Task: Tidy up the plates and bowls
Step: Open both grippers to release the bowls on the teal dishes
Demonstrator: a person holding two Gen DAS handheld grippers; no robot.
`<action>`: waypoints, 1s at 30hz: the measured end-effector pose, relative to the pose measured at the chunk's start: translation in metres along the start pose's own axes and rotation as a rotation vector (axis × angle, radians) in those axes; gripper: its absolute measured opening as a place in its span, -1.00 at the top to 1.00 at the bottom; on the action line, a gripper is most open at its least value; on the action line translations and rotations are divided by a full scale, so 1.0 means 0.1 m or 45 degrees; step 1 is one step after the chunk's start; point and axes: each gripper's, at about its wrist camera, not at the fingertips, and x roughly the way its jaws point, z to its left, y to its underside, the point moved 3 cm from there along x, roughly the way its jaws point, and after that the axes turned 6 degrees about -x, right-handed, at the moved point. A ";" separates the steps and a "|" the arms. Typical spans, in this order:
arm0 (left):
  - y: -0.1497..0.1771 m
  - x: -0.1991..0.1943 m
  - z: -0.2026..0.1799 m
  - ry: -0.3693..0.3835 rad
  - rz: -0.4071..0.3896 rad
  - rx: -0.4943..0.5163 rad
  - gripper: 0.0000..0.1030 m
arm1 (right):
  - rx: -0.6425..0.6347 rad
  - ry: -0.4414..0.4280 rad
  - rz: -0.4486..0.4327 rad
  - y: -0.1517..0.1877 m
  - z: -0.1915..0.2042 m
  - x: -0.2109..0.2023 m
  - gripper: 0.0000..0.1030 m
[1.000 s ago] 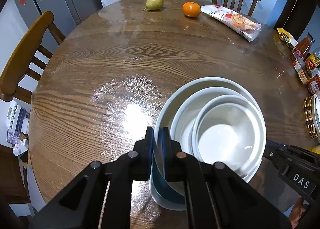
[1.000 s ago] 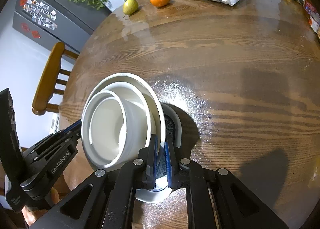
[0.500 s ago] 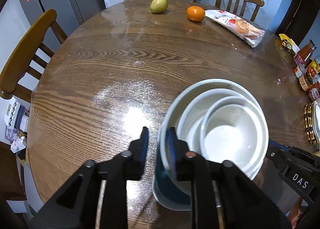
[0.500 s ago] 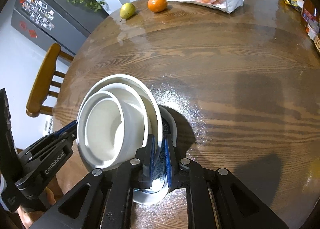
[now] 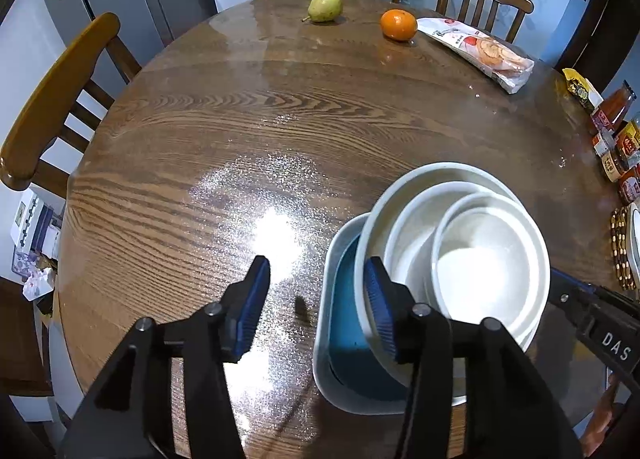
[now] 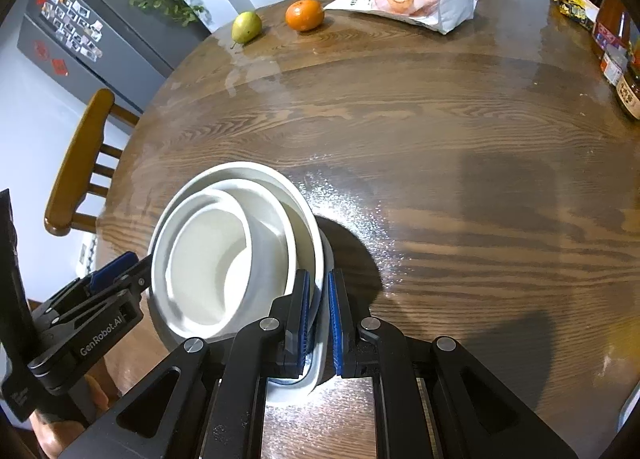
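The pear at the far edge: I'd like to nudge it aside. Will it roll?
The pear lies on its side on the glossy table, so it would probably roll, likely curving since it tapers. It looks firm.

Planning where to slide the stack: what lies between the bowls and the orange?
Only bare wood of the table lies between the bowls and the orange, seen in both views.

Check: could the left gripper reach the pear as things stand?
Probably yes. The left gripper is open and holds nothing, and the table between it and the pear is bare wood; the bowls sit off to its right.
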 end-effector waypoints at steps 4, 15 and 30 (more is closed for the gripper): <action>-0.01 -0.03 -0.01 -0.011 -0.018 0.002 -0.03 | -0.025 0.026 -0.034 -0.03 -0.01 -0.09 0.80; 0.00 -0.07 -0.05 -0.029 -0.039 0.012 -0.03 | -0.064 -0.012 -0.022 -0.02 0.06 -0.07 0.78; 0.01 -0.16 -0.06 -0.041 -0.079 0.004 -0.11 | -0.089 -0.048 -0.024 -0.02 0.13 -0.12 0.78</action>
